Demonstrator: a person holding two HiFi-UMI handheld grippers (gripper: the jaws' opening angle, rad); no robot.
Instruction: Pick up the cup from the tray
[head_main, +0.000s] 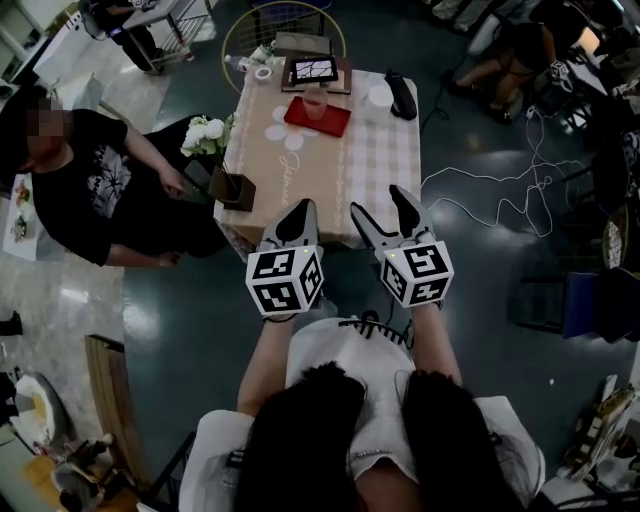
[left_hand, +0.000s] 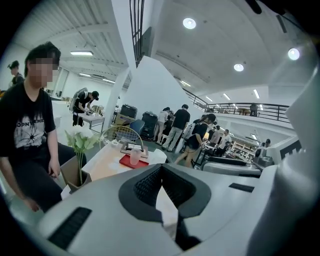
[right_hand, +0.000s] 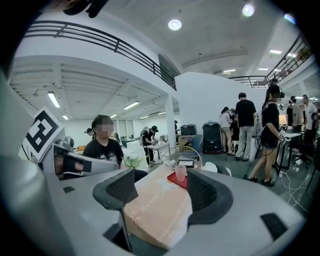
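The cup, pale and translucent, stands upright on the red tray. It is well ahead of both our hand-held grippers and touches neither of them, at the far end of the counter. Looking along the right hand-held gripper's jaws, we see the cup straight ahead, closer to the right jaw's line than to the left's.

We hold the right hand-held gripper at the counter's near edge. Its jaws stand wide apart and nothing is caught between them. Just to its left, the left hand-held gripper has its jaws closed tip to tip, and it is empty too.

Beyond the tray, farther from our hand-held grippers, a framed screen lies flat. A long black object lies ahead and to the right of the right hand-held gripper, near the counter's far right corner.

Ahead and to the left of the left hand-held gripper, white flowers stand in a brown box at the counter's left edge. A seated person in a black T-shirt sits just past them.
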